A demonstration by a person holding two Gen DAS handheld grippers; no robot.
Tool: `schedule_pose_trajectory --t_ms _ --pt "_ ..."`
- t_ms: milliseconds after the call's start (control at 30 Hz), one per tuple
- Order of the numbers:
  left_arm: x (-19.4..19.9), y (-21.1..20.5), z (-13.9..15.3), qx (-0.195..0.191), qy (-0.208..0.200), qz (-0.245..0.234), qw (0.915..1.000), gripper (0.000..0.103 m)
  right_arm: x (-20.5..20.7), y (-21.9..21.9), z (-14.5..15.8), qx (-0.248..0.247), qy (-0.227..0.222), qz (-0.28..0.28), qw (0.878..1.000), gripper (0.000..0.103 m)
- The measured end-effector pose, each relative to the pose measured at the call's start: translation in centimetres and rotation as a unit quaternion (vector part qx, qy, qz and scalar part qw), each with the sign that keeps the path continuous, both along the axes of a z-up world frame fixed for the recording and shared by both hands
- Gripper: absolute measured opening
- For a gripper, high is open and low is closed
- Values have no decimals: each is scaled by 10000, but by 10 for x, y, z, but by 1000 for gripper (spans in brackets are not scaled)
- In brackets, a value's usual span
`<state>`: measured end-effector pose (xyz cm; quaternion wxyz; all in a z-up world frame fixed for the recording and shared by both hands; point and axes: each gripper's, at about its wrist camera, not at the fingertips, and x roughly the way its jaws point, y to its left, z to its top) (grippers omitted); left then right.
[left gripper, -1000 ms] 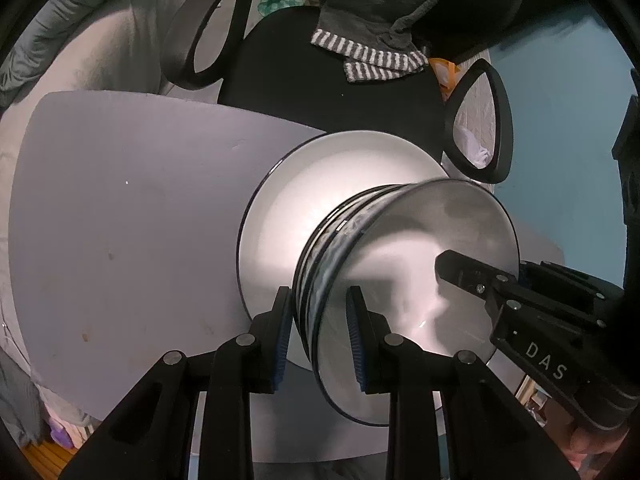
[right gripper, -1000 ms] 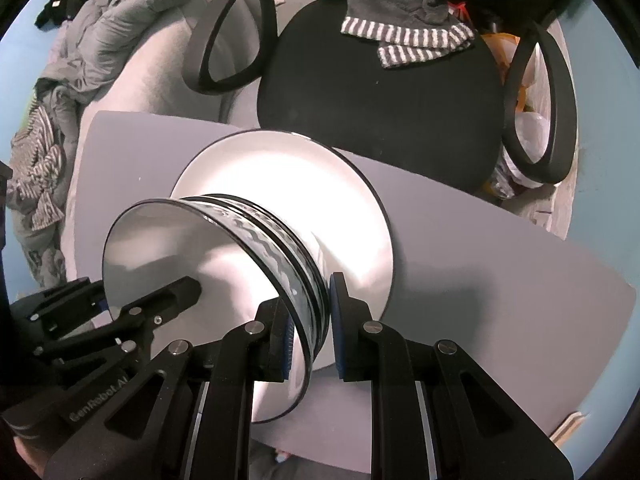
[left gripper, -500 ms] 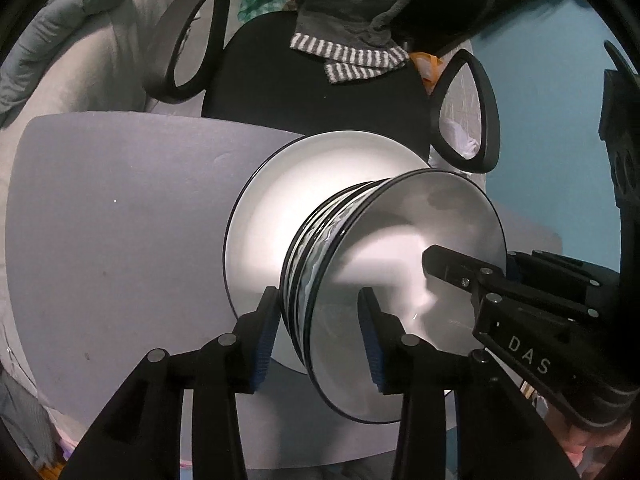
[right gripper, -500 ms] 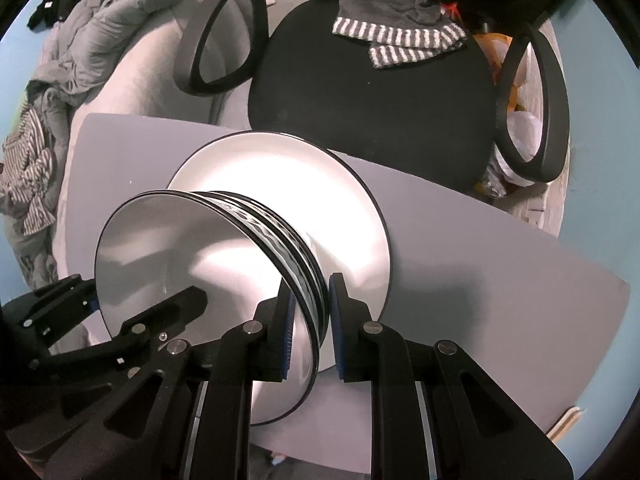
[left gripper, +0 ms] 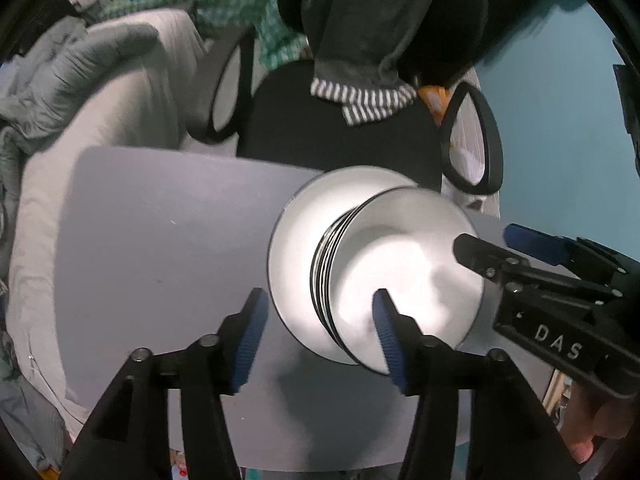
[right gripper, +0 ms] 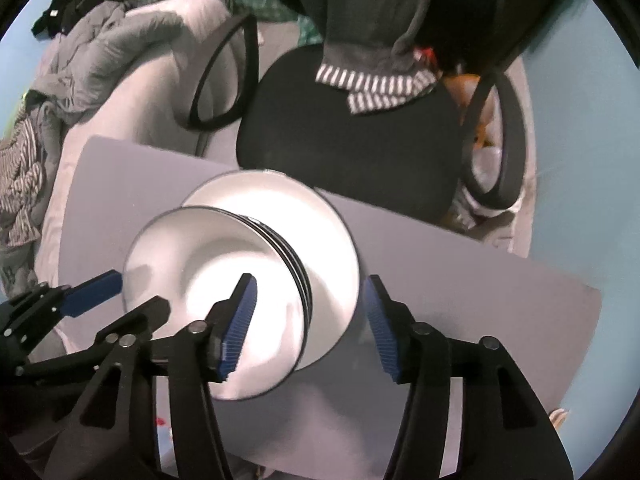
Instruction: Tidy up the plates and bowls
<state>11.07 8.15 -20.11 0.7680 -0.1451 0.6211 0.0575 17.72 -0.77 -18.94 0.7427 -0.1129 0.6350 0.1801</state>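
Left wrist view: grey worktop left; left claw opening, pads clear of bowl stack on plate (frame centre-right); right claw opening, released at right.

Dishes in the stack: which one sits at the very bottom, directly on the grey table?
The wide white plate with the dark rim; it spreads beyond the bowls nested on top of it and rests flat on the table.

A flat grey table carries everything. A wide white plate lies directly on it near the far edge, with stacked bowls resting on that plate.
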Motion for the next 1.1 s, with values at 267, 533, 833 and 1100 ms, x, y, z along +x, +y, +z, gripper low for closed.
schedule_pose_trajectory --t_ms 267,533,833,1100 --pt "-26 -3 55 -133 -631 165 9978 62 -20 -18 56 244 -737 -29 9970 66" --pt "-60 -11 104 124 -1257 138 9919 78 -45 -36 100 438 -1172 -197 9919 70" --pt "-94 -23 139 353 -1606 83 9864 82 -75 -49 132 657 -1429 -253 9872 71" --pt "-123 -36 163 531 -1984 42 9787 86 -100 -65 148 903 -1497 -481 9834 72"
